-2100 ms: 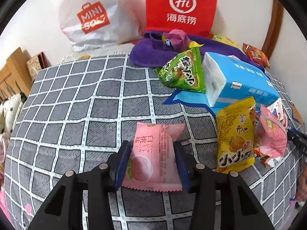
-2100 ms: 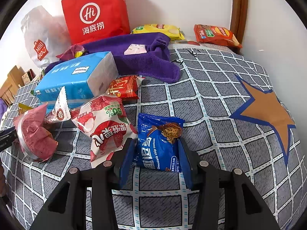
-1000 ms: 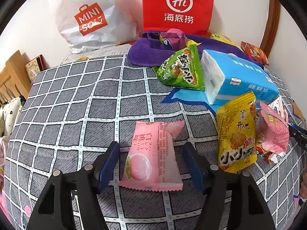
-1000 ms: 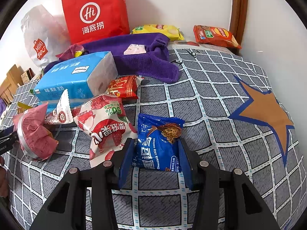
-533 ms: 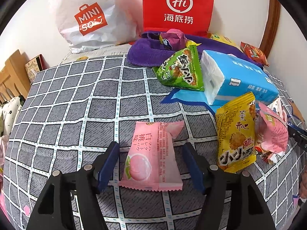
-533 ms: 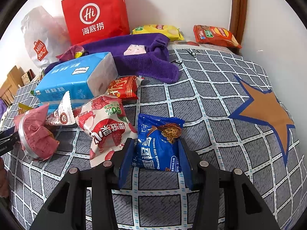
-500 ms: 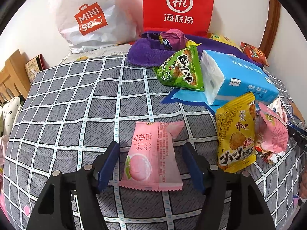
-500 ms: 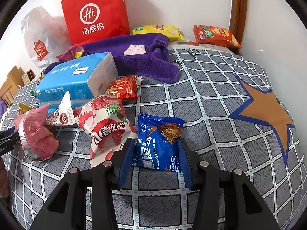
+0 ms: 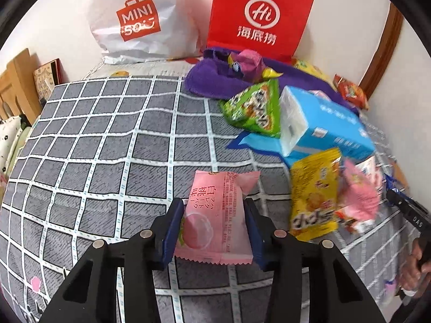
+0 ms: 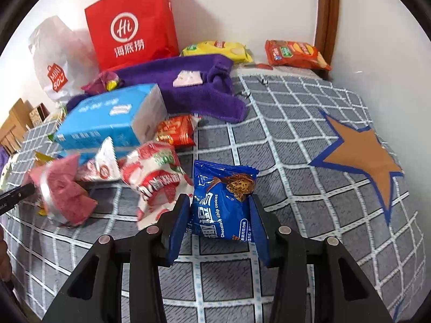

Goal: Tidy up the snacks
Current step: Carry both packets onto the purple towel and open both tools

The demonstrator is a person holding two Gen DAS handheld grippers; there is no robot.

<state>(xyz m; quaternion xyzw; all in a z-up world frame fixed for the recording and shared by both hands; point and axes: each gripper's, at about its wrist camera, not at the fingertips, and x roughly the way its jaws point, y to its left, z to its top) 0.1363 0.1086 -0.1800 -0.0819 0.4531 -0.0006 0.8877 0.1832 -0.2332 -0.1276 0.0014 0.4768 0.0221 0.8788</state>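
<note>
On the grey checked blanket (image 9: 107, 145), snack packets lie scattered.

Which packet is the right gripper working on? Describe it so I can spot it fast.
Start at the orange star on the grey checked blanket. Left of it, the right gripper is shut on a blue cookie packet: the only blue snack, printed "Chocolate chip cookies", beside a red-and-white strawberry packet.
</note>
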